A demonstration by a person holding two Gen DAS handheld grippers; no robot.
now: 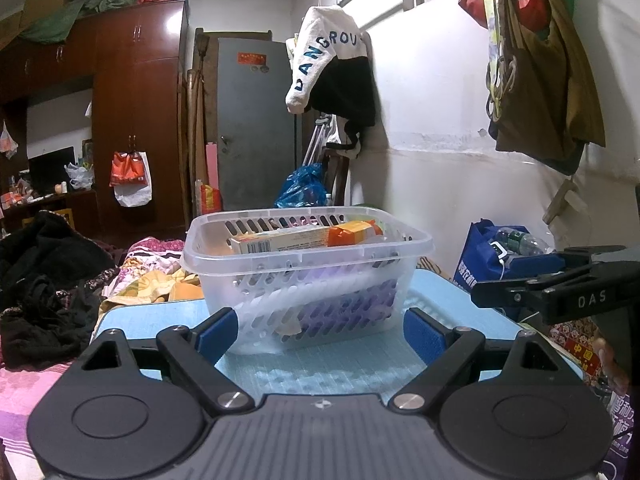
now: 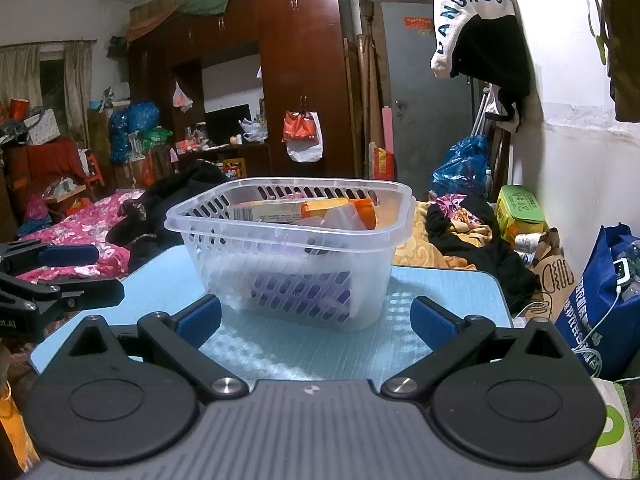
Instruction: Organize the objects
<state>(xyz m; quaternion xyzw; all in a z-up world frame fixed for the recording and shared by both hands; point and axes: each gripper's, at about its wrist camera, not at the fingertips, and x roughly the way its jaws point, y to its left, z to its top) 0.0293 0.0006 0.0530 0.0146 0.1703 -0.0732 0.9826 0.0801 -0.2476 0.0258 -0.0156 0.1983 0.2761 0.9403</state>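
Both tools, left tool [image 1: 320, 330] & right tool [image 2: 316, 318], are sitting apart, empty, w/ basket [image 1: 308, 248] risking sliding off counter [image 1: 344, 364] if nudged.

Your left gripper [image 1: 321, 330] and right gripper [image 2: 316, 318] look alike: black linkage arms, round black discs, silver screws, blue pads on the jaws. A ribbed grey body sits behind each; the right one carries white "DAS" lettering.
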